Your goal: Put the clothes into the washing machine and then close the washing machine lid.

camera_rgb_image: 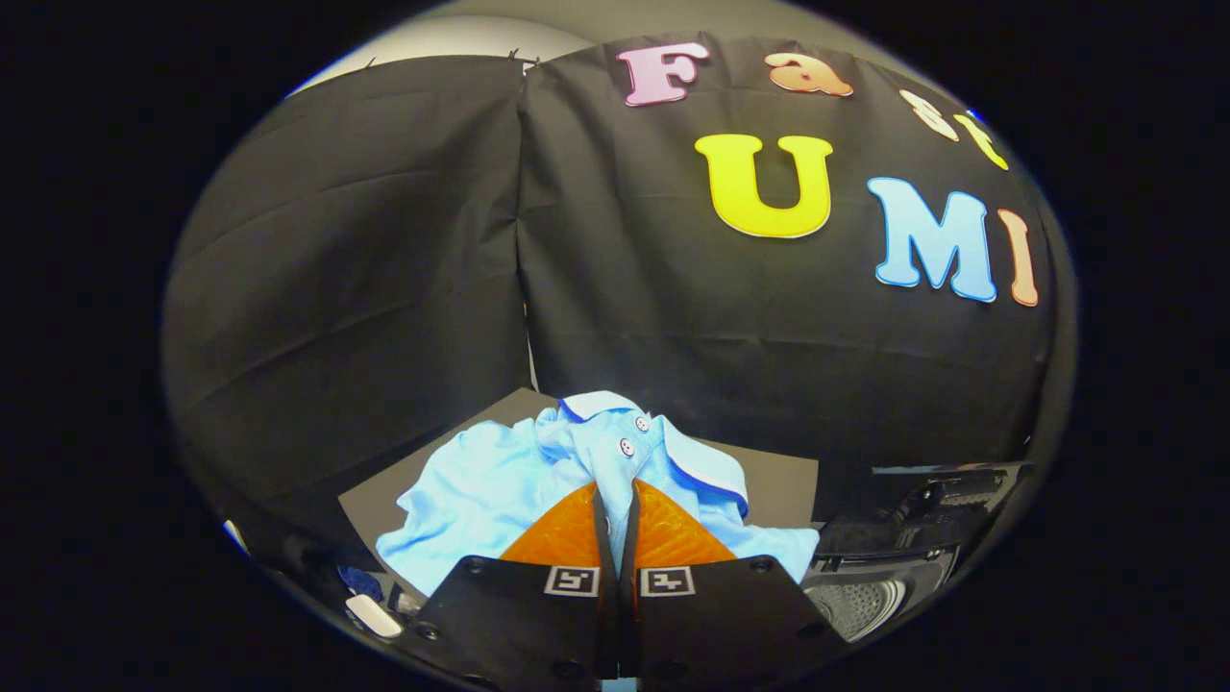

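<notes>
2 fingers of the hand-held gripper (pixel 615 505) rise from the bottom centre of the frame, and we see them drawn close together with only a thin slit between them. A fold of the light blue polo shirt with a white collar and small buttons (pixel 480 485) runs down into that slit, so we read the fingers as clamped on the cloth.

The shirt is bunched around and just ahead of the fingers, spreading to their left and right. Its collar (pixel 601 404) stands up just beyond the fingertips, with 2 buttons (pixel 627 446) showing on the placket below it. The garment lies over a dark grey flat board (pixel 778 481) at the lower middle of the frame, in front of the booth's black cloth wall (pixel 384 288).

At the lower right we see the dark top-loading washing machine (pixel 913 538), its lid raised and the perforated metal drum (pixel 858 604) visible inside, well apart from the shirt's collar but near its right hem. A small white object (pixel 373 615) sits at the lower left, too unclear for us to identify.
</notes>
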